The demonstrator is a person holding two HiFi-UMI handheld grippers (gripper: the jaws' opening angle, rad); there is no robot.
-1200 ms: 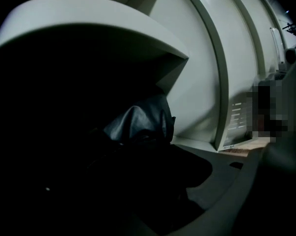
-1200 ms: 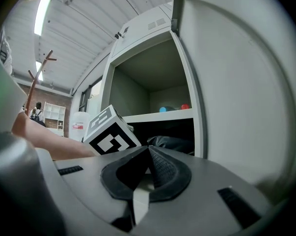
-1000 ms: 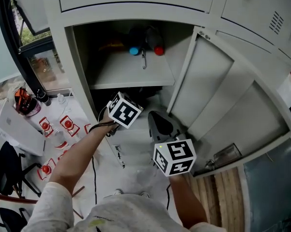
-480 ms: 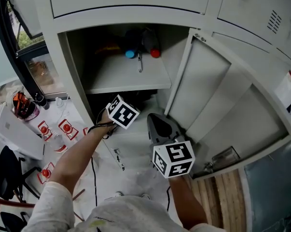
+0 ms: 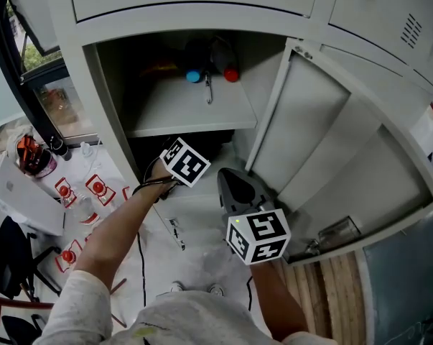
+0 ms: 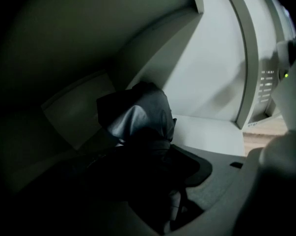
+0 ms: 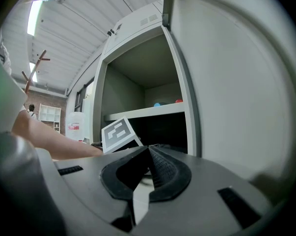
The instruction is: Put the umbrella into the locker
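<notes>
beneath the shelf of the locker, the left gripper pinched the dark umbrella; the right gripper hung by the door, jaws pressed together.

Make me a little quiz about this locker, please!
1. True or false: the locker door is shut.
2. What does the left gripper hold? A: a bottle. B: the umbrella. C: nothing.
3. Beside the blue cap on the upper shelf sits another cap. What colour is it?

Key:
1. False, it stands open.
2. B
3. Red: the red cap.
</notes>
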